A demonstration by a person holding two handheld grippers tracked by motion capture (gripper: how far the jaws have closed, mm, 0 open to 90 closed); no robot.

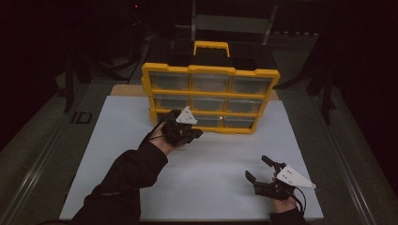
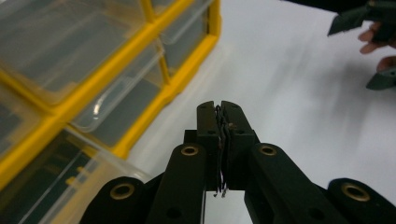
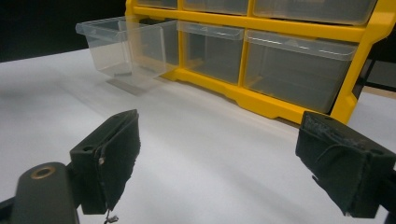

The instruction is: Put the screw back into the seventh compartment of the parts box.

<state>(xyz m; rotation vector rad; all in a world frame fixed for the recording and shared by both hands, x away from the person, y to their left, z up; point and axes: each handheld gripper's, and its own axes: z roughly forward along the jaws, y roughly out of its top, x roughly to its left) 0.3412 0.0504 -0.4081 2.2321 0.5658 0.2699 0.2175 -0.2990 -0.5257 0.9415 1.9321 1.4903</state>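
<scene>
**Pulled-out clear drawer at the cabinet's bottom corner**

The work in hand is a clear plastic drawer (image 3: pixel 122 45) standing drawn out of the bottom row of a yellow drawer cabinet (image 1: pixel 210 70) that stands upright at the far side of a white board (image 1: pixel 234 154). The drawer juts forward over the board at the cabinet's lower left corner, partly out of its slot.

The left gripper (image 2: pixel 219 108) sits just beside that corner, its jaws pressed together with nothing visible between the pads. The right gripper (image 3: pixel 224 158) rests well apart, near the board's front right, its jaws spread wide and empty.

By its look the drawer is thin moulded plastic: probably light, stiff but able to flex, smooth and slippery. It appears empty, so its weight should be small. The best hold is likely the lip along the front top edge, pinched between the pads; squeezing a side wall could bow it or skew it in its slot.

The right gripper view shows how far the drawer stands out and that it looks empty; in the high view the left hand covers that spot. The left gripper view shows the meeting pads up close, which the high view leaves too small to judge. The high view gives both hands and the cabinet's handle (image 1: pixel 211 45)
</scene>
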